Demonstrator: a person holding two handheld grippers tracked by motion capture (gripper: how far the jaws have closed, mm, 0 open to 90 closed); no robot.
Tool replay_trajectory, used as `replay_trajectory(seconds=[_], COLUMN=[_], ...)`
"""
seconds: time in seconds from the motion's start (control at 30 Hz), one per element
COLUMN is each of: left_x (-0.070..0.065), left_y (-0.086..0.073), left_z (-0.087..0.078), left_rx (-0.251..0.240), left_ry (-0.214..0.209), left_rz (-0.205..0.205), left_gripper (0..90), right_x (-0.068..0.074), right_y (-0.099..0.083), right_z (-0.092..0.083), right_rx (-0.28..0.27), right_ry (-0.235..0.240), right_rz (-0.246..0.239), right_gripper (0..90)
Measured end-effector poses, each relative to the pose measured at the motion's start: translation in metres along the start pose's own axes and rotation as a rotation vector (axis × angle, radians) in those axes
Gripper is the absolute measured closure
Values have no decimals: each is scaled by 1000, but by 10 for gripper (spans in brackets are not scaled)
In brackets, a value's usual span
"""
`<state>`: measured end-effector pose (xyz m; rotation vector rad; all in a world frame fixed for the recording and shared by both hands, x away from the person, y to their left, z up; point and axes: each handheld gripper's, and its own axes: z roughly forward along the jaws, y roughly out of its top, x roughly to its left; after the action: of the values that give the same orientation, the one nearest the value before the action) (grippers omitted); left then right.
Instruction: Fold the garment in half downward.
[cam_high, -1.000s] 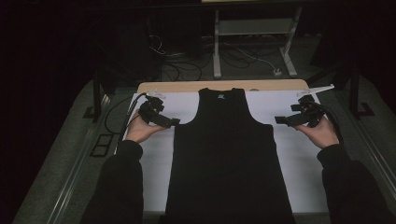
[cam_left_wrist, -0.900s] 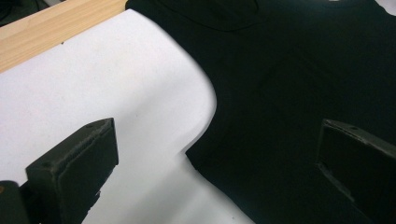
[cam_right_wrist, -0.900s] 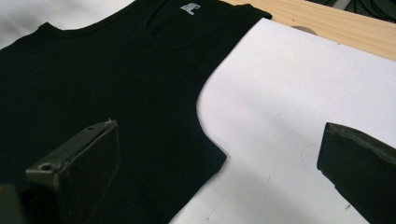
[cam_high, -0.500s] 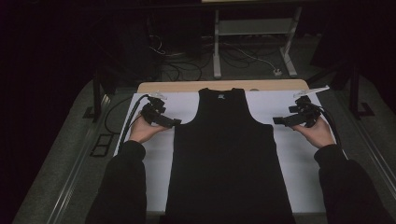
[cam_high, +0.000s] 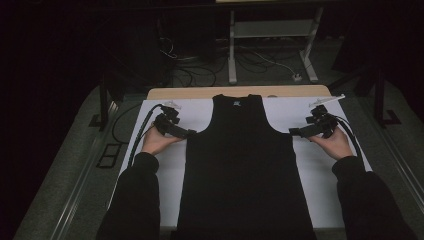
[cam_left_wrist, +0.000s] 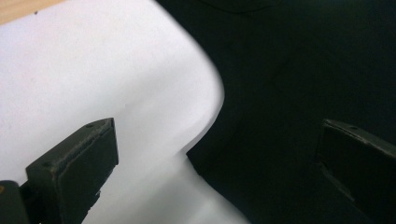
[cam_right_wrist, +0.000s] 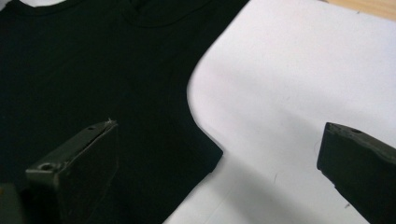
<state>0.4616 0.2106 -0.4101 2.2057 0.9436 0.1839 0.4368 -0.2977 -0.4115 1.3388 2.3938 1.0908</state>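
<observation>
Spread fingers straddling each underarm corner of vest (cam_high: 242, 170): lower left gripper (cam_high: 189, 133) and right gripper (cam_high: 294, 131) evenly, pinch both layers.

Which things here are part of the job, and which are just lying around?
In the job: black sleeveless cotton top; left gripper; right gripper; white sheet under it.

Lying about: floor cables; grey metal stand; white plug.
</observation>
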Motion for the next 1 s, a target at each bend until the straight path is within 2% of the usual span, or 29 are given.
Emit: replay_trajectory(seconds=[0.2,0.53,0.73,0.87,1.0], left_x=[4,5,3,2,1], left_y=[-6,-12,-13,-14,-14], left_z=[3,14,21,25,27], left_rx=[-12,17,39,49,42], left_ry=[-2,-29,-54,-61,-59], left_rz=[-21,-32,-23,-19,-25], left_gripper=[0,0,18,54,117], right_x=[-1,1,3,3,3], right_y=[-2,-5,-5,-7,-9], right_z=[7,19,23,27,30], right_rx=[9,35,45,56,69], right_ry=[7,22,29,36,47], right_rz=[3,7,4,1,-10], right_gripper=[0,0,4,41,133])
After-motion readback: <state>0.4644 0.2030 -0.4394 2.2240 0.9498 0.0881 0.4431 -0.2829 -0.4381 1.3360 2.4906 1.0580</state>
